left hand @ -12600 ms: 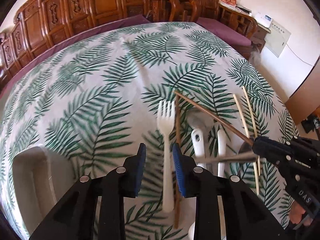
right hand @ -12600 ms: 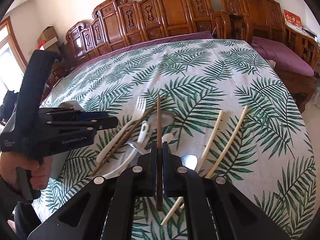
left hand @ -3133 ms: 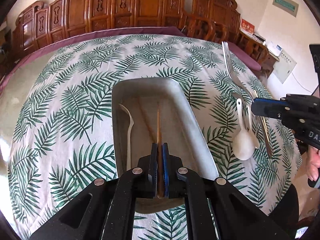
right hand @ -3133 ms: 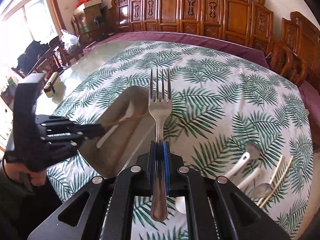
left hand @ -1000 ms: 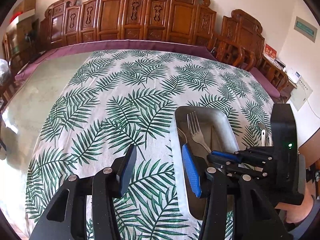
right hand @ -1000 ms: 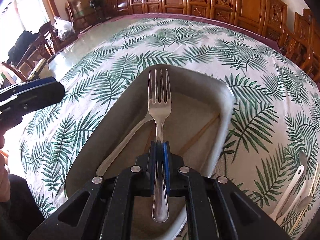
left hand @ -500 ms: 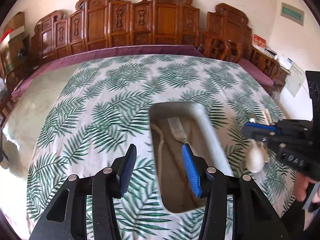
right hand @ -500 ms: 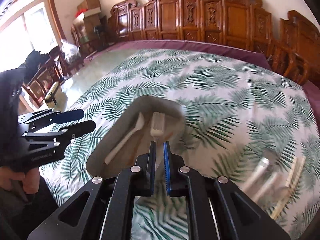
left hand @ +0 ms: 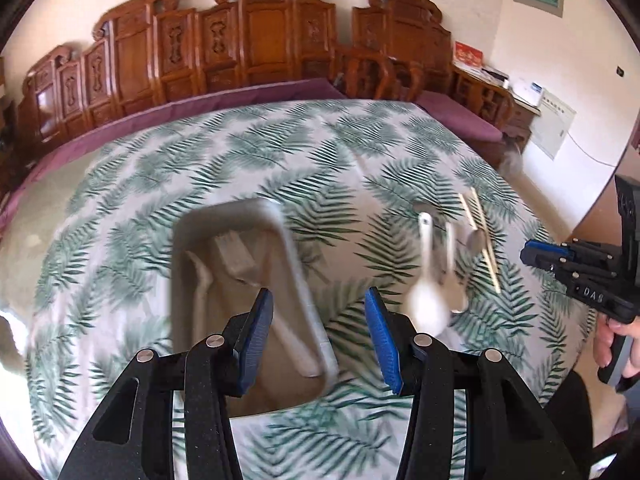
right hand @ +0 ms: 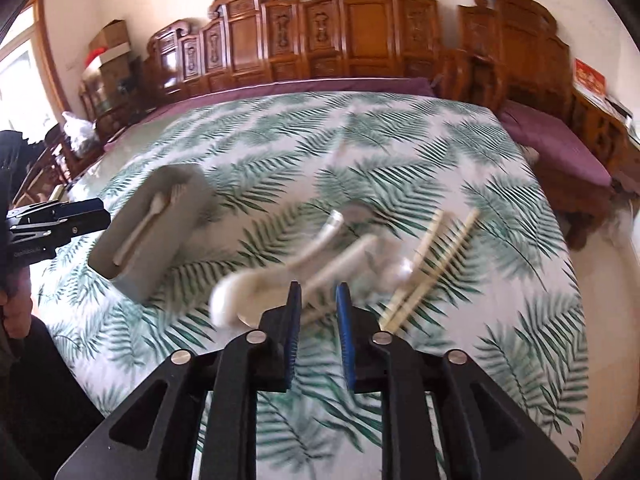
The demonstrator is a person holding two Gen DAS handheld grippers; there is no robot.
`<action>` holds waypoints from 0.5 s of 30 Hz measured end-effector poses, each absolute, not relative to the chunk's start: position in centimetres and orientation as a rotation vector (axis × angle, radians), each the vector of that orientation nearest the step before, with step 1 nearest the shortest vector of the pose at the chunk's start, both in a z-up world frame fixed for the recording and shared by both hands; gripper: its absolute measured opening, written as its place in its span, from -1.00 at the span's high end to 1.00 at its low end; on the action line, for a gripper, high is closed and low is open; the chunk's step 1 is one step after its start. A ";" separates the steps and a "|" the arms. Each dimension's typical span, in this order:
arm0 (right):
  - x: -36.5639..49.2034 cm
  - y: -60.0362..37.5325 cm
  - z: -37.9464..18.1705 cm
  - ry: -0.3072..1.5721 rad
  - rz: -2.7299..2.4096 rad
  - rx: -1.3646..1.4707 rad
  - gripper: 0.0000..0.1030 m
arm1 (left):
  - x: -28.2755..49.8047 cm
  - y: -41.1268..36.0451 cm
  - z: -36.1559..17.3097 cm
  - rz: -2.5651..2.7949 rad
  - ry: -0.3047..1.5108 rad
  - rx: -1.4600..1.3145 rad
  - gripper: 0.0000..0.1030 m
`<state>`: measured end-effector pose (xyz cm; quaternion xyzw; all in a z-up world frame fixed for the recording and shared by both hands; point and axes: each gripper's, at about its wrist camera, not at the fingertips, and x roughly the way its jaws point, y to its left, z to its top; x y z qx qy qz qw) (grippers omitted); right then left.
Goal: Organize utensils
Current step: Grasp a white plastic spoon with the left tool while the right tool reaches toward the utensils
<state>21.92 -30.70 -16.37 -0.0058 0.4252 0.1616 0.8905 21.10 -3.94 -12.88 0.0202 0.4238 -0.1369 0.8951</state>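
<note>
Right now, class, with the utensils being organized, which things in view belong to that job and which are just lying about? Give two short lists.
Part of the job:
grey rectangular tray
metal fork in the tray
white plastic spoons
pale chopsticks
left hand-held gripper
right hand-held gripper

Just lying about:
carved wooden chairs
cardboard boxes
</note>
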 end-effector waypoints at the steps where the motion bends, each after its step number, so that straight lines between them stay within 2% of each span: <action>1: 21.6 -31.4 -16.6 0.879 0.327 -0.005 0.50 | 21.4 -4.9 -13.1 -0.298 0.889 0.040 0.12; 5: 21.0 -33.8 -17.3 0.875 0.310 0.023 0.40 | 22.6 -8.1 -14.0 -0.343 0.922 0.064 0.12; 11: 21.4 -35.0 -17.1 0.868 0.279 0.023 0.40 | 25.6 -13.3 -16.2 -0.418 0.999 0.091 0.12; 15: 21.8 -36.0 -17.6 0.883 0.273 0.041 0.40 | 27.4 -15.5 -18.1 -0.438 1.055 0.123 0.20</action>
